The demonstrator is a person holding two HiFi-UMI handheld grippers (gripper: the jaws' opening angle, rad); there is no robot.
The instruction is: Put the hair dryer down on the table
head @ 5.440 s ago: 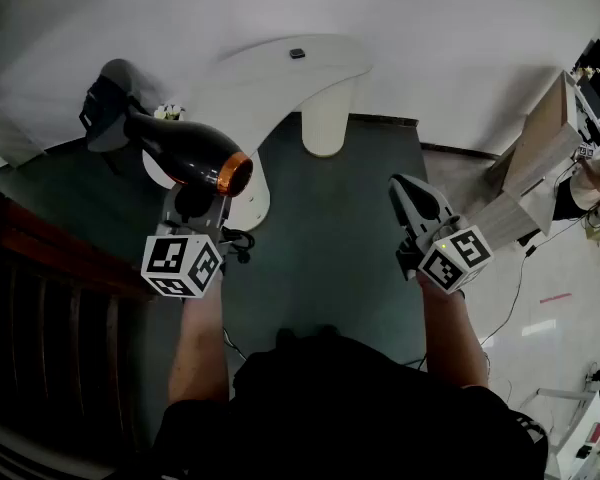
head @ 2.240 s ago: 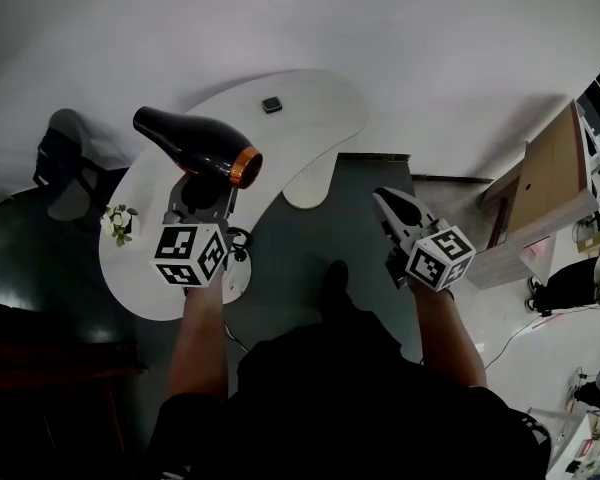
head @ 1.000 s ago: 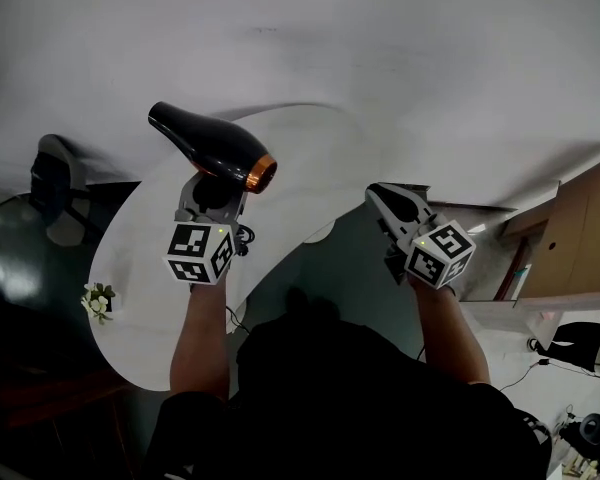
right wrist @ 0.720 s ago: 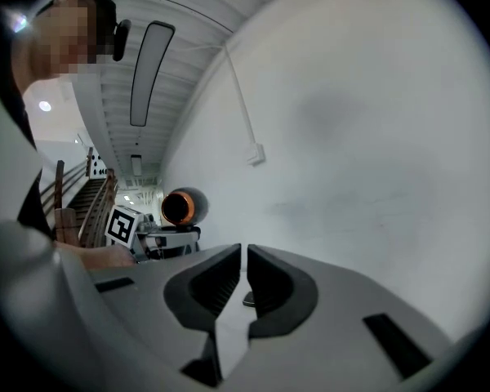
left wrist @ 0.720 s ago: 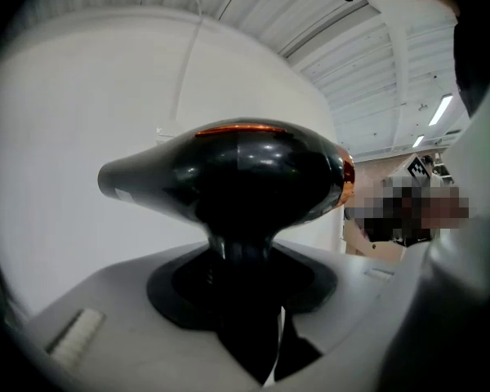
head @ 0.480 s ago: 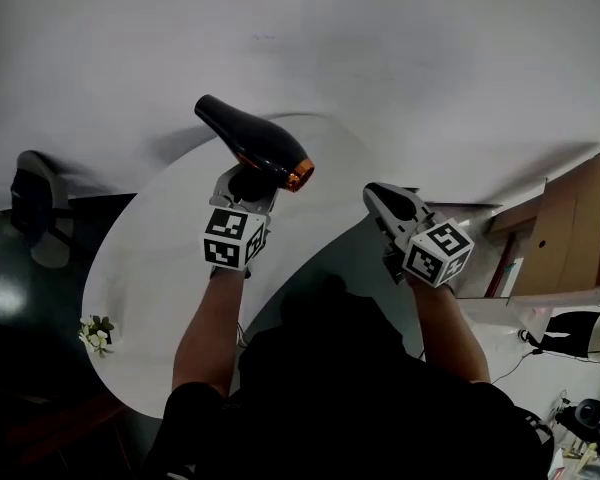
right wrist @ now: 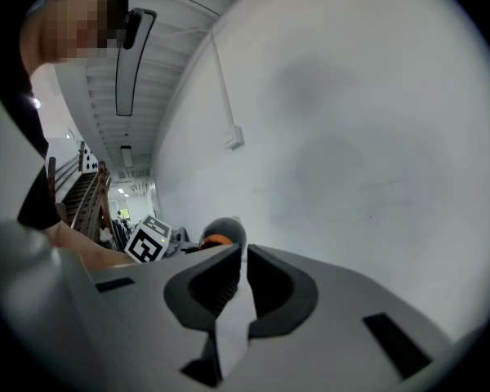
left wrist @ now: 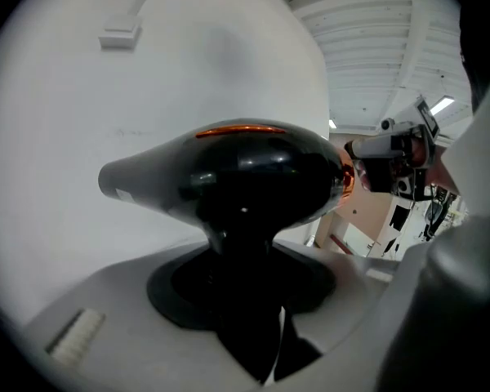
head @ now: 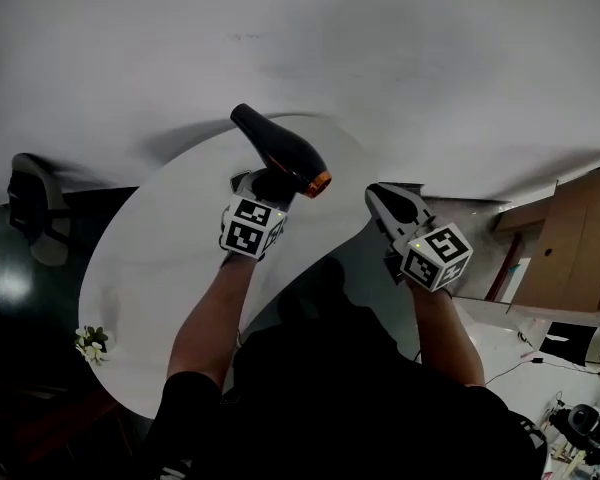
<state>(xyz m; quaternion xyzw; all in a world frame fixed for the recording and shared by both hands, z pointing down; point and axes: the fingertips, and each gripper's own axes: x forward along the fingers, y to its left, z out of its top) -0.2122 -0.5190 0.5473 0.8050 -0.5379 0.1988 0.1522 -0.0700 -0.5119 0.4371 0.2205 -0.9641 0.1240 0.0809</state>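
You will find no word, brand or number that can be read here; the only signs are the black-and-white square code markers on the left cube (head: 248,236) of your left gripper (head: 264,185) and the right cube (head: 436,258) of your right gripper (head: 382,193).

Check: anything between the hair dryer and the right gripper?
Nothing. In the head view only bare white table separates the hair dryer from the right gripper.
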